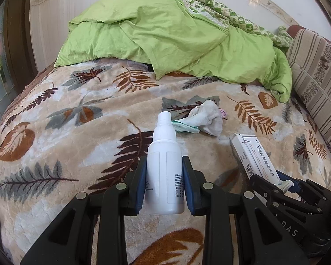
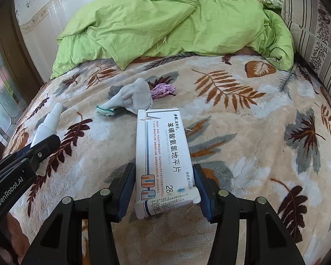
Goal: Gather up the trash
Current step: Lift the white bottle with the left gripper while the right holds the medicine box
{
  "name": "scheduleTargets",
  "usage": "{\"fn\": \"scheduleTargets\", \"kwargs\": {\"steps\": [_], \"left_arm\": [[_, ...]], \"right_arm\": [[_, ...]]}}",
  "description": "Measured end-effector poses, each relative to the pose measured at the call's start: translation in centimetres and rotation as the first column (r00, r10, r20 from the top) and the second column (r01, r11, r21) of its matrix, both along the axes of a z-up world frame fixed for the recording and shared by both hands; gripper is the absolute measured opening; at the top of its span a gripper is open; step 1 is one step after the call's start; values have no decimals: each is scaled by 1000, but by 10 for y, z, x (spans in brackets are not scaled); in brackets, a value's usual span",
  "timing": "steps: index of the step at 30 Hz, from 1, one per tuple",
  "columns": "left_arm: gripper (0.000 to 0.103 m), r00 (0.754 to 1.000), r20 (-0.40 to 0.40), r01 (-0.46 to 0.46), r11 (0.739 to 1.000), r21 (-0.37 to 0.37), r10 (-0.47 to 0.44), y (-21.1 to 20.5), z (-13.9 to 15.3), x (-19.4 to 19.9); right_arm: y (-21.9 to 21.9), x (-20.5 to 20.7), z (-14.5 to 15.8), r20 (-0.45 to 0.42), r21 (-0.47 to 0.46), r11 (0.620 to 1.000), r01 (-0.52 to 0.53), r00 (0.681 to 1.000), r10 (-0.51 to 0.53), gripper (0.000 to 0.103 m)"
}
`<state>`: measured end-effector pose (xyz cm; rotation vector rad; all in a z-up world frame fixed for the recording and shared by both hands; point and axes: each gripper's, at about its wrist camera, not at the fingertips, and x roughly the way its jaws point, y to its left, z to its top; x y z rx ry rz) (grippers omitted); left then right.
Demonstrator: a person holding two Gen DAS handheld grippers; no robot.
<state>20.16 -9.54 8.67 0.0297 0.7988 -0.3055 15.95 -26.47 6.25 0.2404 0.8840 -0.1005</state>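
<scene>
Two grippers, two bits of trash, both over the leaf-print blanket (image 1: 66,137) on the bed. My left gripper (image 1: 164,172) is clamped on a white plastic bottle (image 1: 164,161), blue pads pressing its sides, nozzle pointing away from me toward the sock. My right gripper (image 2: 164,183) is grasping a white medicine box (image 2: 163,152) by its near end, printed face up, the far end sticking out toward the sock too. From the left wrist view the box sits just off to the right of the bottle, with the two grippers side by side.

Past the bottle's nozzle, a crumpled white sock (image 1: 206,118) with a green-trimmed cuff lies on the blanket, and right behind the sock there's a small purple crumpled wad (image 2: 162,90), can't tell if it's paper or wrapper. Further back from the sock, a bunched-up green duvet (image 1: 165,37) covers the head end of the bed, and a striped cushion (image 1: 317,75) leans up on the right of the duvet.
</scene>
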Motion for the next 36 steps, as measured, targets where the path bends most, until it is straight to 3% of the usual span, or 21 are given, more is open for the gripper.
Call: {"fn": "scheduleTargets", "kwargs": {"steps": [19, 36], "left_arm": [[29, 1000, 13, -3, 1000, 0, 3, 0, 4, -3], [29, 996, 80, -28, 998, 50, 24, -5, 10, -11]], "right_arm": [[0, -4, 7, 22, 21, 1000, -13, 1000, 12, 56], [0, -6, 10, 47, 12, 1000, -11, 999, 11, 56]]}}
